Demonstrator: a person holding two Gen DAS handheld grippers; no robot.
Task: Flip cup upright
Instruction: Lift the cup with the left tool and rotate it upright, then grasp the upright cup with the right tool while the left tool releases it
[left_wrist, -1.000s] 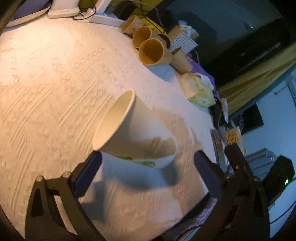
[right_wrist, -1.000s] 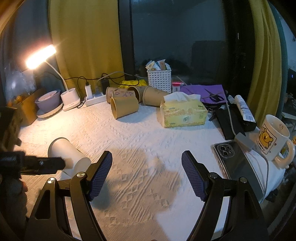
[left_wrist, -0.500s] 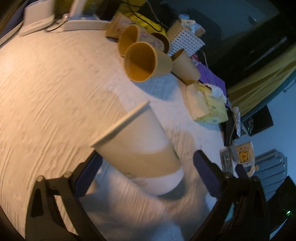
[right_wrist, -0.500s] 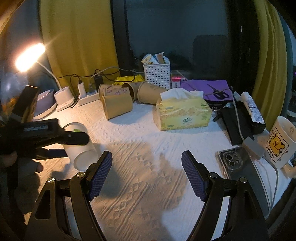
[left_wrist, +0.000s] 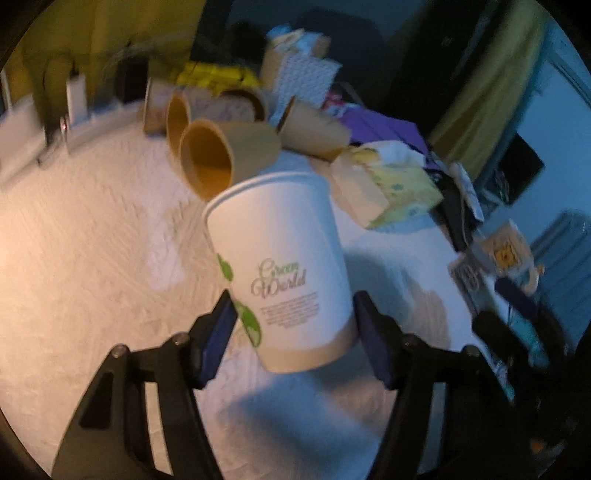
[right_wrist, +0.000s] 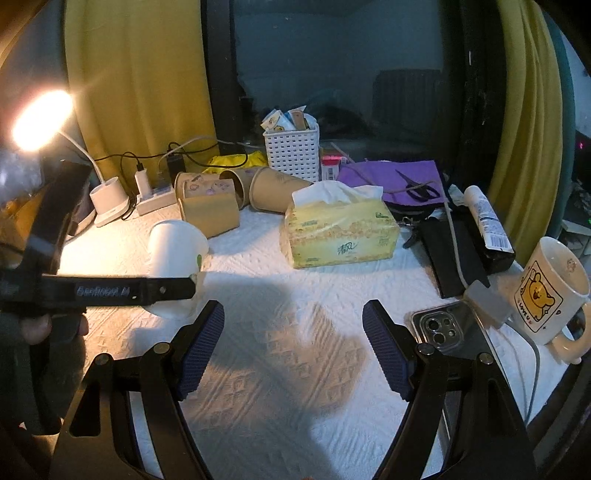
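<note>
A white paper cup with green leaf print and "Green World" lettering stands almost upright, rim up, leaning slightly. My left gripper is shut on the cup's lower part, one blue pad on each side. In the right wrist view the same cup is at the left, with the left gripper's black finger across its front. Whether its base touches the white cloth I cannot tell. My right gripper is open and empty, over the cloth near the front.
Several brown paper cups lie on their sides behind the white cup. A yellow tissue box sits mid-table. A phone, a bear mug, a white basket and a lit desk lamp surround the cloth.
The left gripper has turned the white cup from lying on its side to nearly upright with the rim up. The right gripper has barely moved.
</note>
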